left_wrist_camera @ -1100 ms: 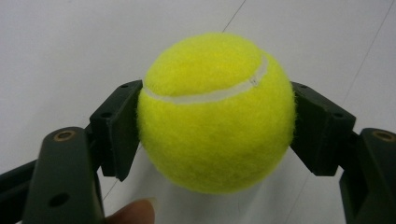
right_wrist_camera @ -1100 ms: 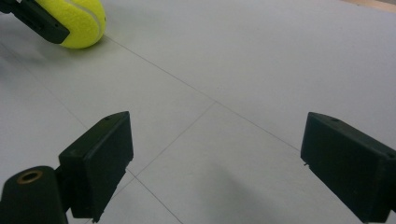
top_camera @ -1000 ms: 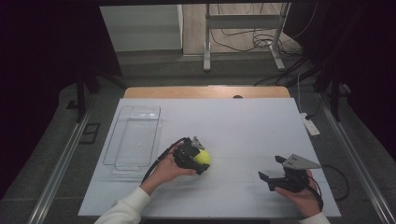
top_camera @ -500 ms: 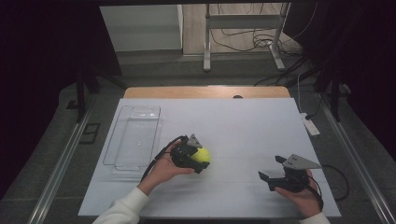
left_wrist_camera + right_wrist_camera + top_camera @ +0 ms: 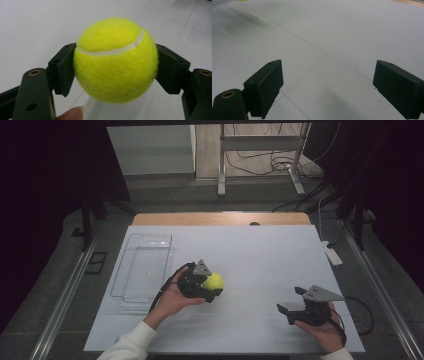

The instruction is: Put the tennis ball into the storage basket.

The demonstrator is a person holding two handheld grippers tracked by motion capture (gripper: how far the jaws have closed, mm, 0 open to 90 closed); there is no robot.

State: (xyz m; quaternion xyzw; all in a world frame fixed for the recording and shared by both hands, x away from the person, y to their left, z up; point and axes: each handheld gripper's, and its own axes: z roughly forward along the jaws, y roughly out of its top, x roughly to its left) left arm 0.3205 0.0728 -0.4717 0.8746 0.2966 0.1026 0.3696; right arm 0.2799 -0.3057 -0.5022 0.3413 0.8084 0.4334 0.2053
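Gripping: the left tool is clenched on the tennis ball, one black pad pressed to each side of it in the left gripper view.
Ball: yellow felt with a white seam across its top, lifted clear of the counter, a soft shadow on the surface under it; it sits above the middle of the counter, a little toward the left edge.
Left hand: wrapped round the tool's body from the near edge, with a fingertip low in the left gripper view.
Right tool: released, jaws wide apart with bare counter between them; it is near the near right corner, well apart from the ball.
Tray: clear plastic, along the left edge, just beside the left hand.
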